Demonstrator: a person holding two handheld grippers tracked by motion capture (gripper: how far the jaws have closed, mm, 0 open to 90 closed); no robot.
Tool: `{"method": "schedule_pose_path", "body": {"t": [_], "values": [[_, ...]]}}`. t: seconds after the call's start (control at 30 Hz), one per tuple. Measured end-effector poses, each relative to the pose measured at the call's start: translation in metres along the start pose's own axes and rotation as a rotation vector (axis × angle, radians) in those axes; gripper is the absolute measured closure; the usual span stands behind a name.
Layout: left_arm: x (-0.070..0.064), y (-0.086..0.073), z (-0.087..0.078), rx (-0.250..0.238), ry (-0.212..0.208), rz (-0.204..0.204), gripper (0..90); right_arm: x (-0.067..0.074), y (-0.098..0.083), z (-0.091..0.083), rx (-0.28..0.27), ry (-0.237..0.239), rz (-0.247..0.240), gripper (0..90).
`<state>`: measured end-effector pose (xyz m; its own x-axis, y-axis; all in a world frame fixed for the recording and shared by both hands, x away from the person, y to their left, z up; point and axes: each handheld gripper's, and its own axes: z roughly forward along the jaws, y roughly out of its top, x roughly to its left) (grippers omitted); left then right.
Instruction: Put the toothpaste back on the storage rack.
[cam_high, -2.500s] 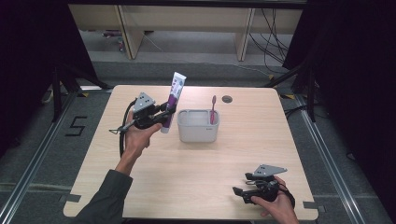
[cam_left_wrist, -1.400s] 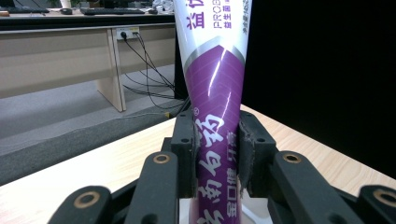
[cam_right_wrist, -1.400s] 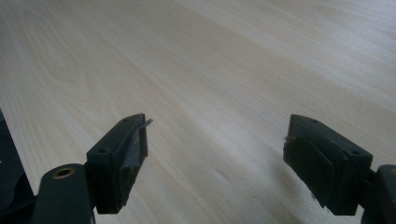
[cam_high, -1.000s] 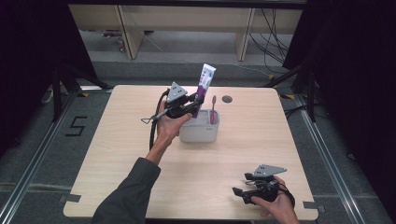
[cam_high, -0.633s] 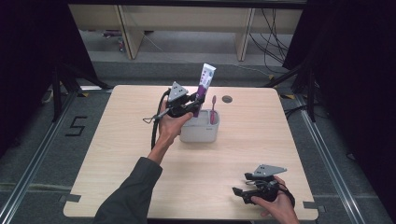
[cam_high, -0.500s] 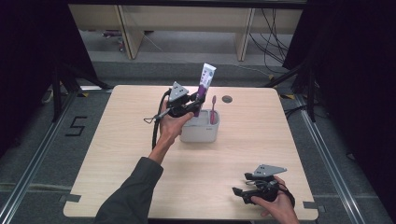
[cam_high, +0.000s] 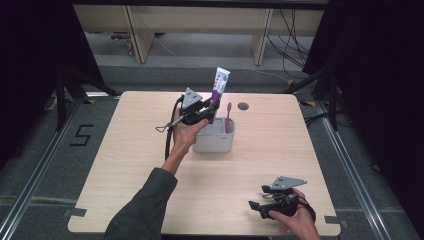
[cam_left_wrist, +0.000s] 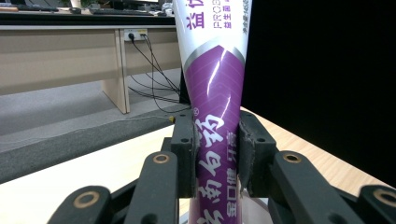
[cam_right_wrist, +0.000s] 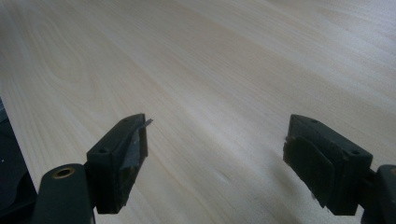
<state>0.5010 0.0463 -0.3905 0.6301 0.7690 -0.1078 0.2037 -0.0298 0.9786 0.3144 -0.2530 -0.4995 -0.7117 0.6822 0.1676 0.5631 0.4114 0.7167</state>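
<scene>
Since the earliest frame the left gripper (cam_high: 207, 112) has carried the toothpaste tube (cam_high: 218, 89) from left of the grey holder (cam_high: 214, 142) to over its left half, toward the far edge of the worktop (cam_high: 125, 165); over the last second it has barely shifted. Left jaws are closed on the tube's purple lower section, pads (cam_left_wrist: 186, 154) pressing both flat faces, tube upright with crimped end up, lower end out of sight behind the gripper so I can't tell if it's inside the holder yet. Right gripper (cam_high: 260, 207) sits parked by the near right corner, jaws wide and empty over bare wood. Handling guess: light, soft laminate tube with a glossy skin, so it will dent and can slip if squeezed hard; across the flat faces low on the body, as now, looks the right hold, the cap end being stiffer. Pink toothbrush (cam_high: 228, 117) stands in the holder's right side, just beside the tube, so keep clear of it. Print: white Chinese characters on purple, "PRO" readable on the white upper part, rest too cropped to read
</scene>
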Motion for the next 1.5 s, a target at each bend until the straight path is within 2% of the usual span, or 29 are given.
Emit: {"method": "schedule_pose_path", "body": {"t": [0.17,0.57,0.6,0.63,0.67,0.7,0.77,0.9,1.03,1.27,1.5], "values": [[0.002,-0.002,0.001,-0.003,0.000,-0.014,70.7,0.000,0.000,0.000,0.004,0.004,0.000,22.1],[0.002,-0.011,0.005,0.006,0.009,-0.010,70.6,0.001,0.000,0.000,0.003,0.007,0.009,22.1],[0.002,-0.013,0.004,0.013,0.010,-0.007,70.7,0.000,0.000,0.000,-0.001,0.005,-0.003,22.1],[0.003,-0.015,0.004,0.014,0.013,-0.010,70.6,0.001,0.000,-0.001,0.003,0.000,0.015,22.1],[0.003,-0.017,0.004,0.013,0.012,-0.013,70.6,0.000,0.000,-0.001,0.000,-0.003,0.000,22.1],[0.003,-0.018,0.003,0.018,0.010,-0.012,70.6,0.001,0.000,-0.001,0.001,-0.005,0.014,22.2],[0.004,-0.020,0.003,0.024,0.012,-0.004,70.6,0.000,0.000,0.000,0.001,0.008,0.002,22.1],[0.005,-0.026,0.001,0.039,0.013,-0.011,70.5,0.000,0.000,0.000,0.000,0.001,-0.001,22.1],[0.003,-0.028,0.001,0.050,0.007,0.008,70.5,0.000,0.000,0.000,0.002,0.001,-0.001,22.1],[-0.001,-0.029,0.004,0.060,0.003,0.015,70.4,0.000,0.000,0.000,0.001,0.002,0.000,22.2],[0.001,-0.034,0.004,0.067,0.006,0.022,70.4,0.000,0.000,0.000,0.001,-0.001,0.005,22.2]]}}
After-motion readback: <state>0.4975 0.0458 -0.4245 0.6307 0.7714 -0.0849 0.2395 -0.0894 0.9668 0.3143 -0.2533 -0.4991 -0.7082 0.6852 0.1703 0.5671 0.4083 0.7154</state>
